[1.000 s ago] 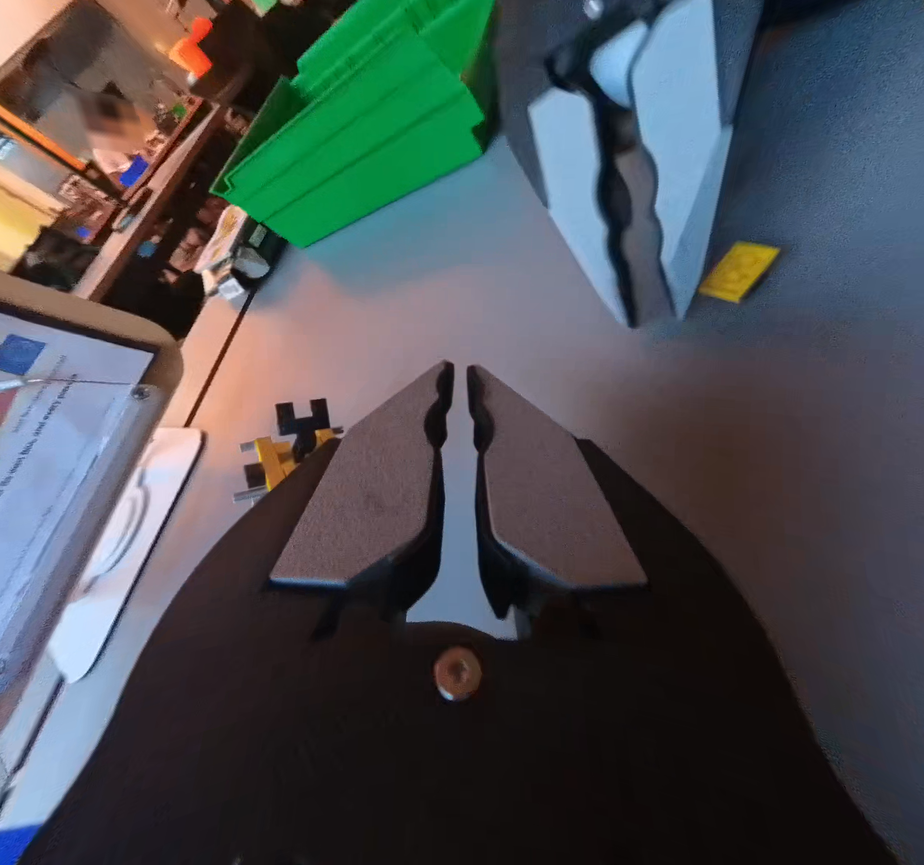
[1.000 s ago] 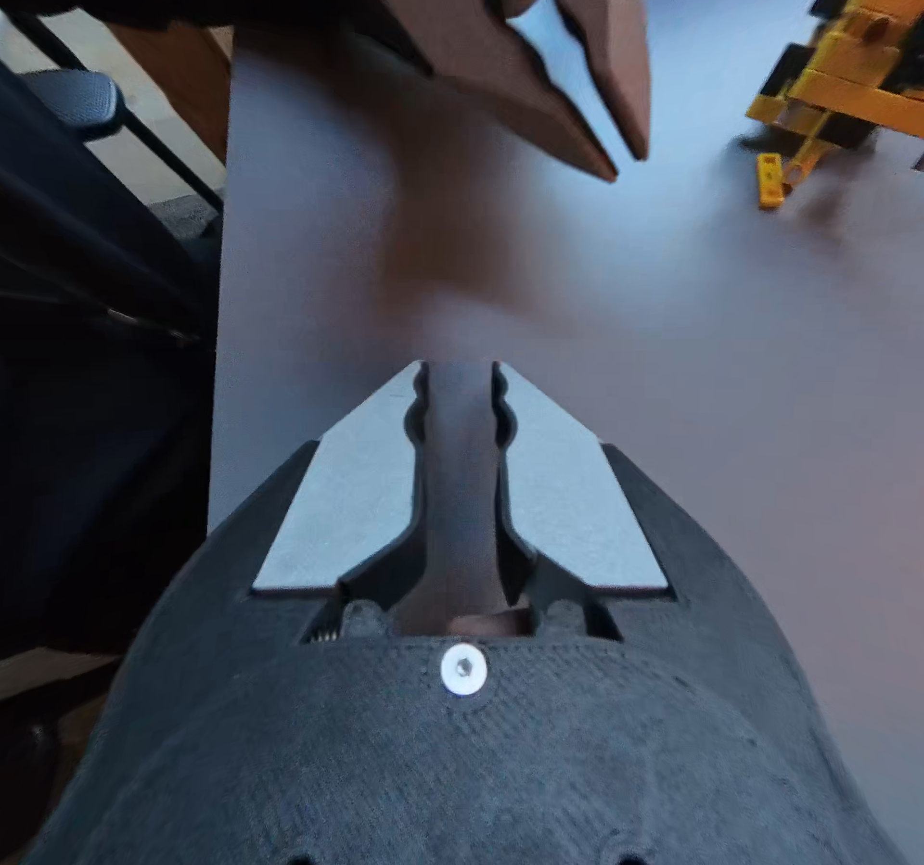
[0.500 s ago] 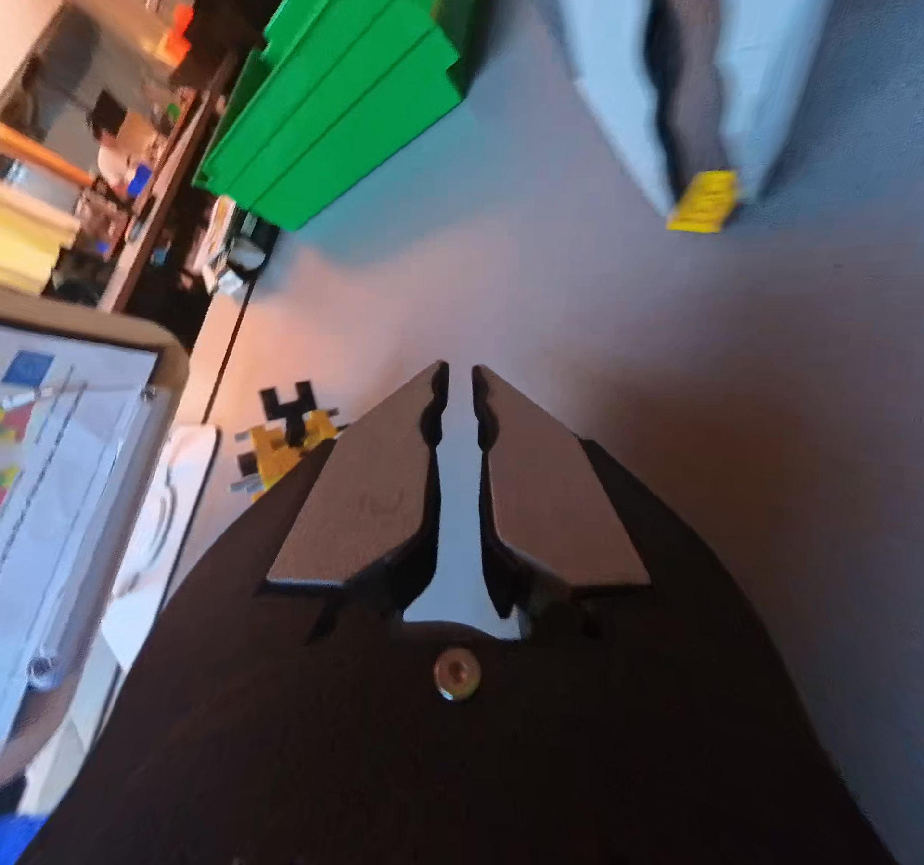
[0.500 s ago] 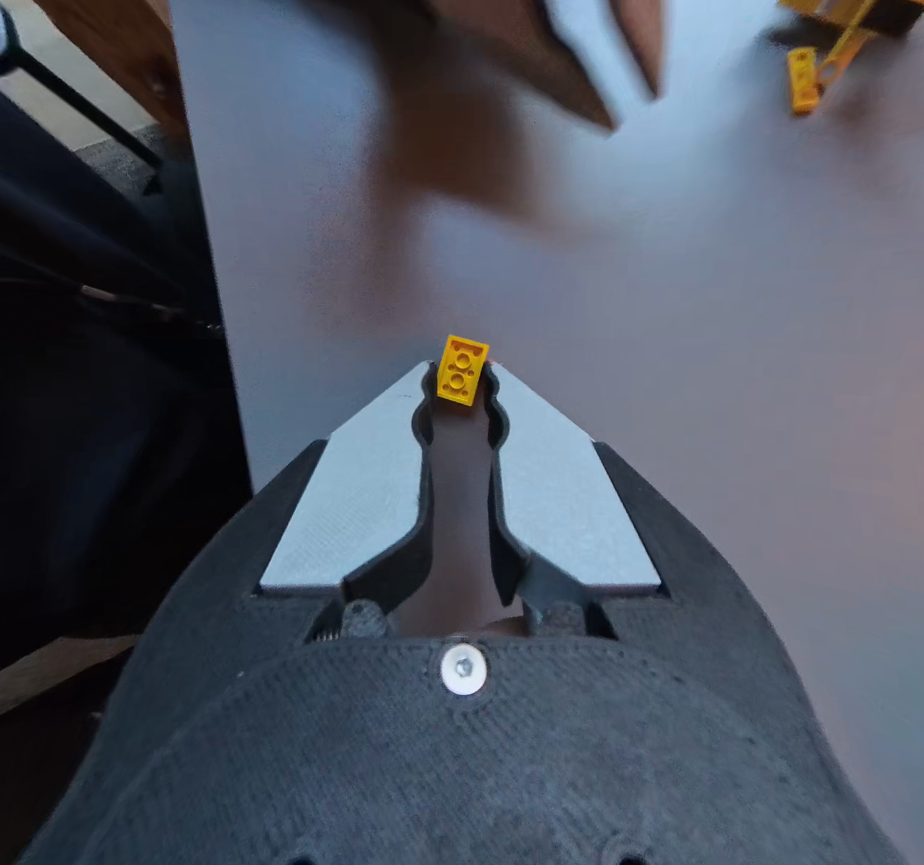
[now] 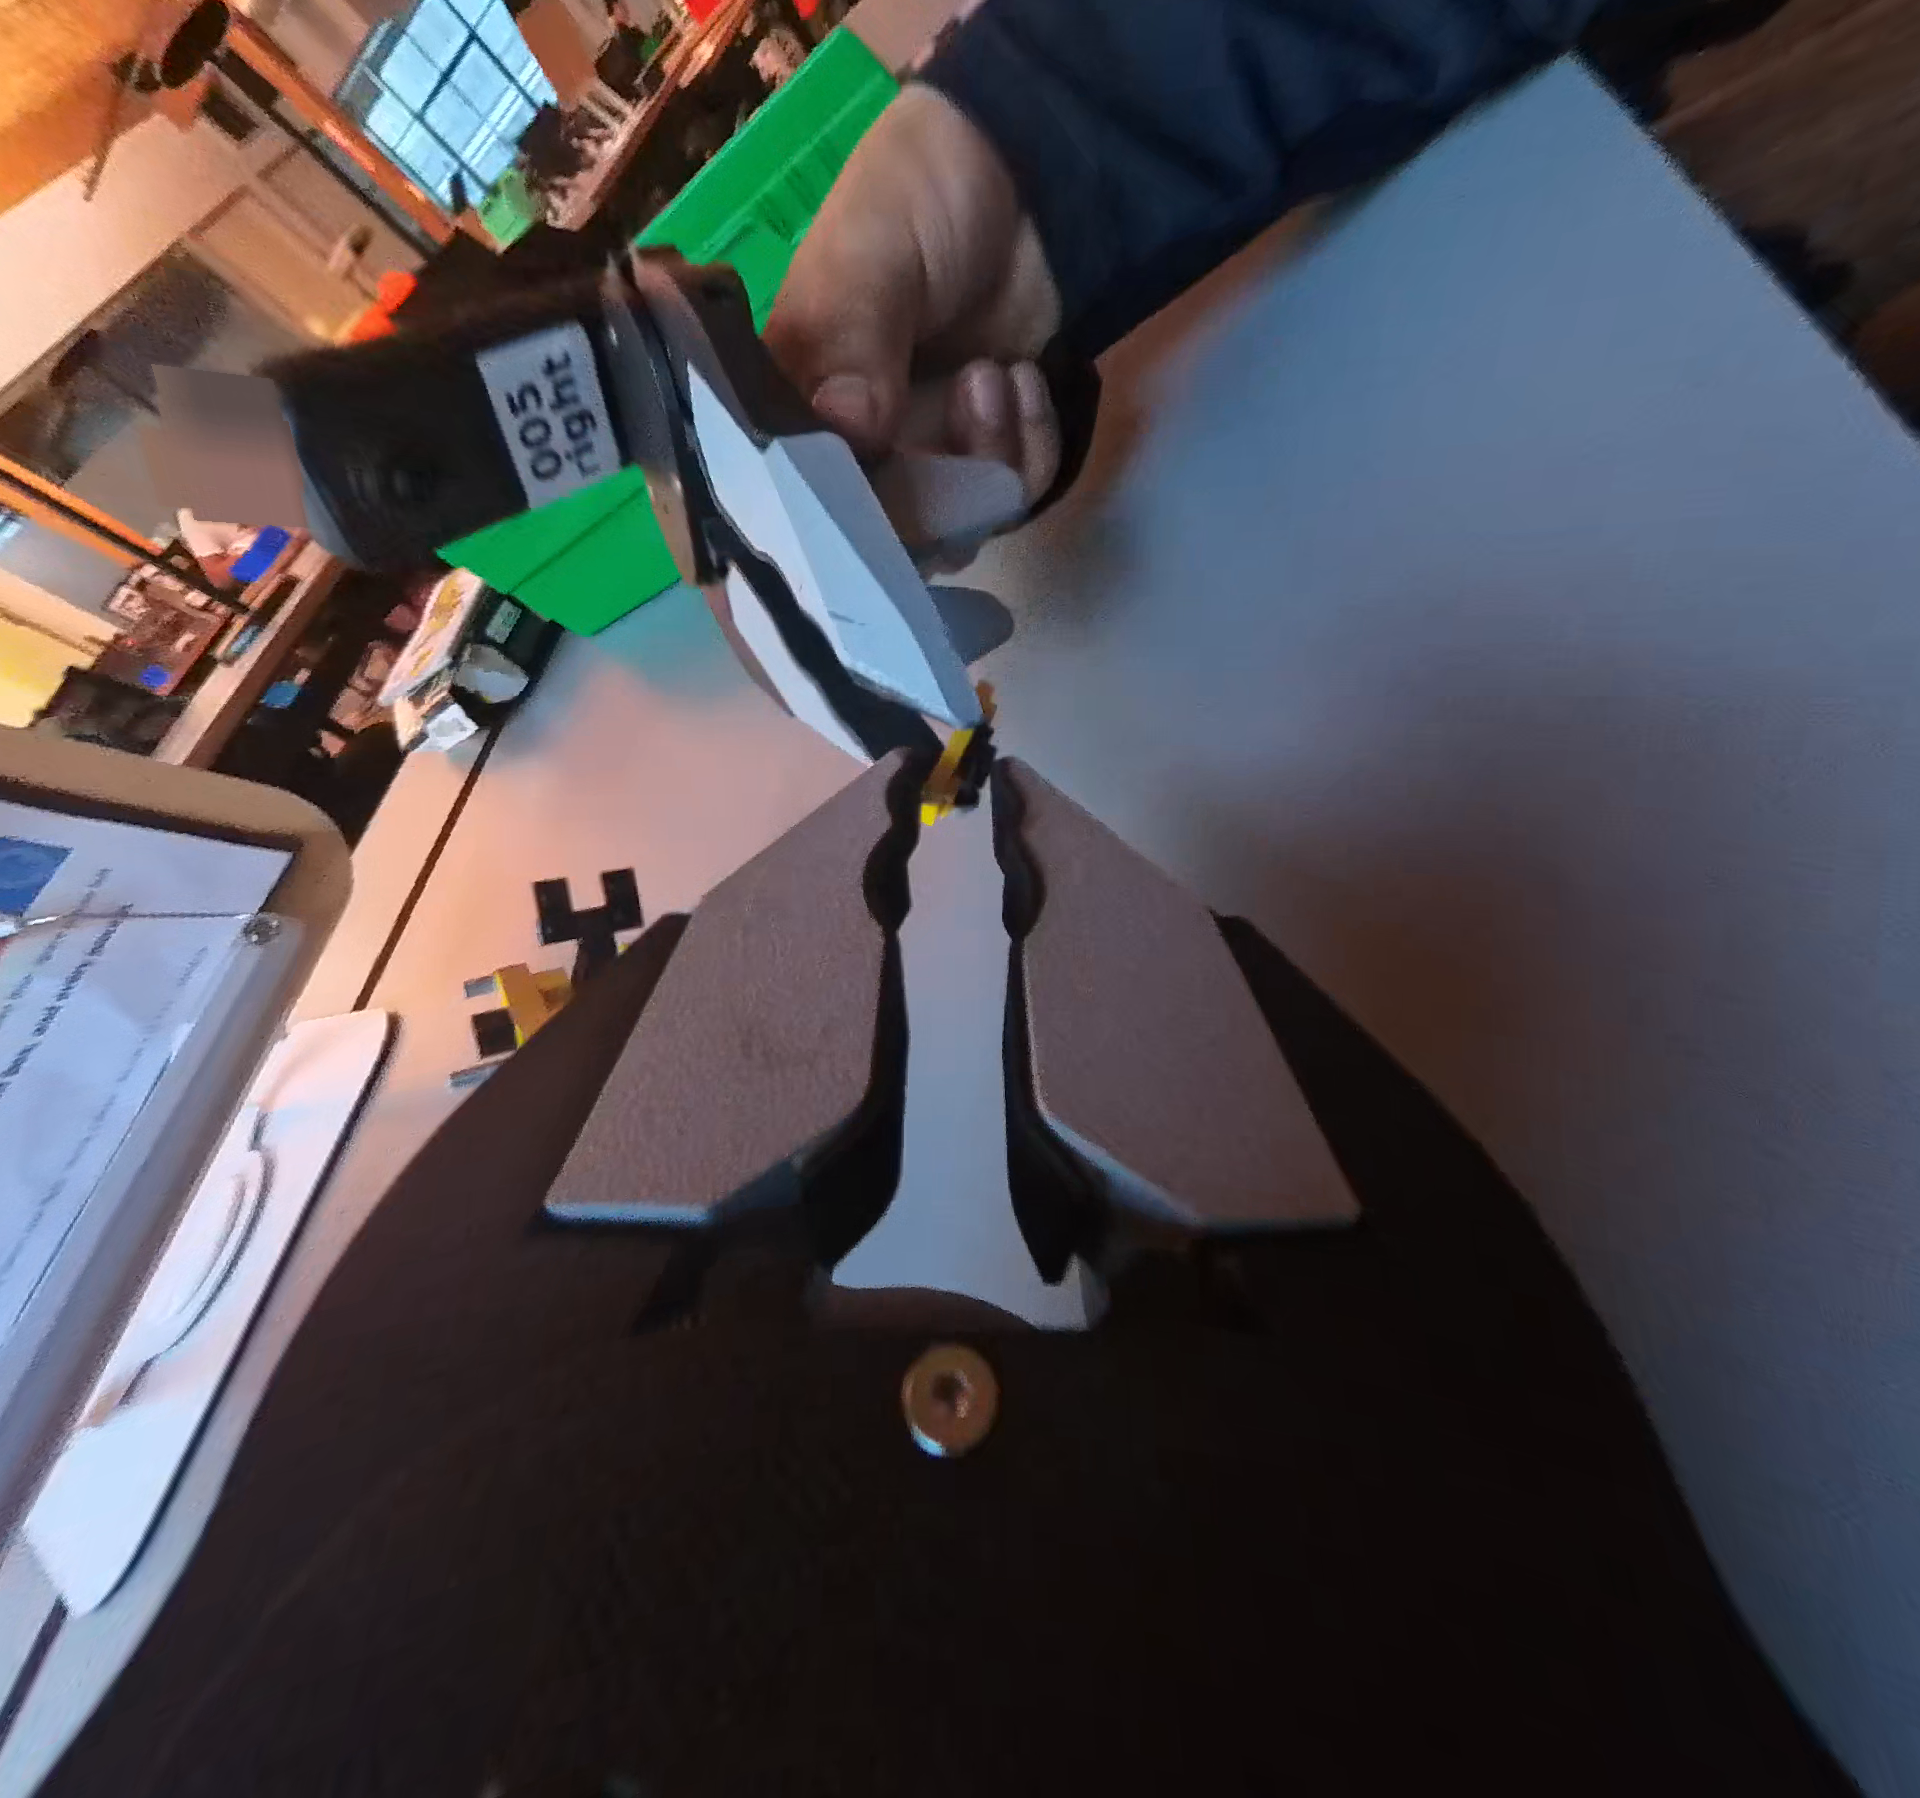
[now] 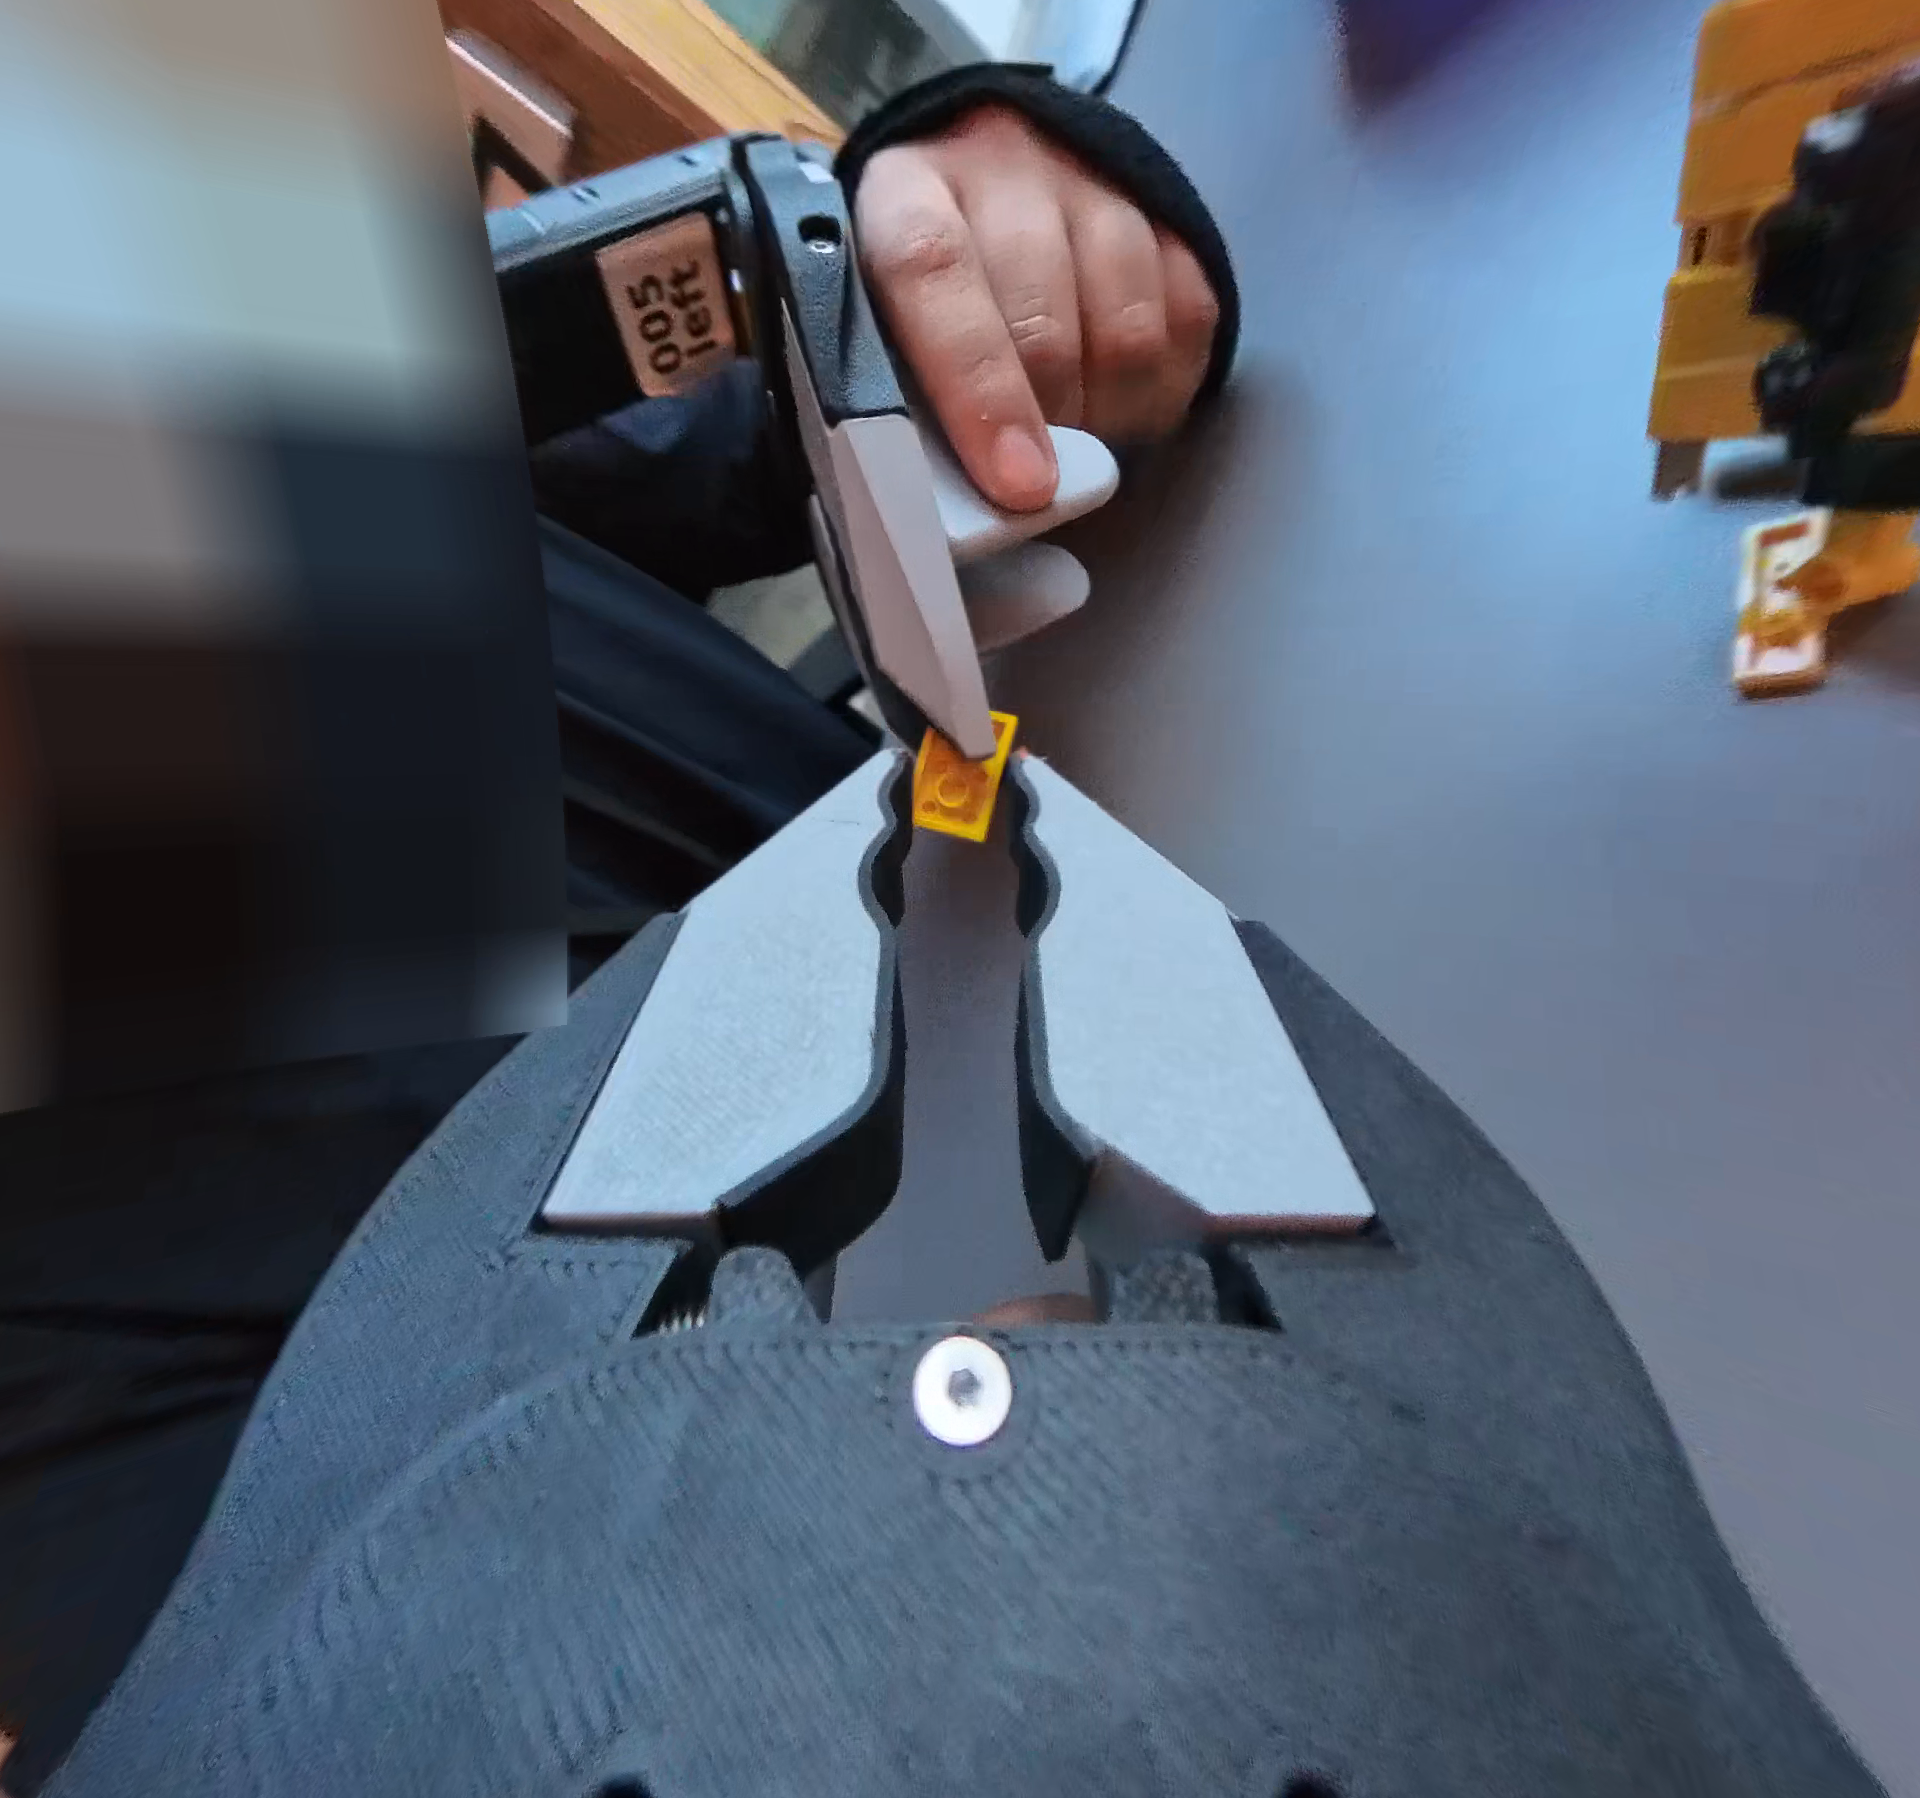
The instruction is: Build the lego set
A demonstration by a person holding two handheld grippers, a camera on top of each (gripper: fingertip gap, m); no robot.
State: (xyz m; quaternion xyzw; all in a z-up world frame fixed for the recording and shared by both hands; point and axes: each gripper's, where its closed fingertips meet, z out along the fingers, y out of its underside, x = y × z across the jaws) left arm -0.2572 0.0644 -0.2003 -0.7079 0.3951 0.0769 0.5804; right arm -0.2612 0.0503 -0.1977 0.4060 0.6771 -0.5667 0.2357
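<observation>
Build part done: right gripper jaws pinched yellow plate; left gripper jaws slightly parted around it; yellow model unfinished on bench

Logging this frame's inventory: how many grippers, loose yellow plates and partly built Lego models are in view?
Grippers: 2, the left gripper and the right gripper
Yellow plate: 1
Partly built model: 1
Total: 4
</observation>
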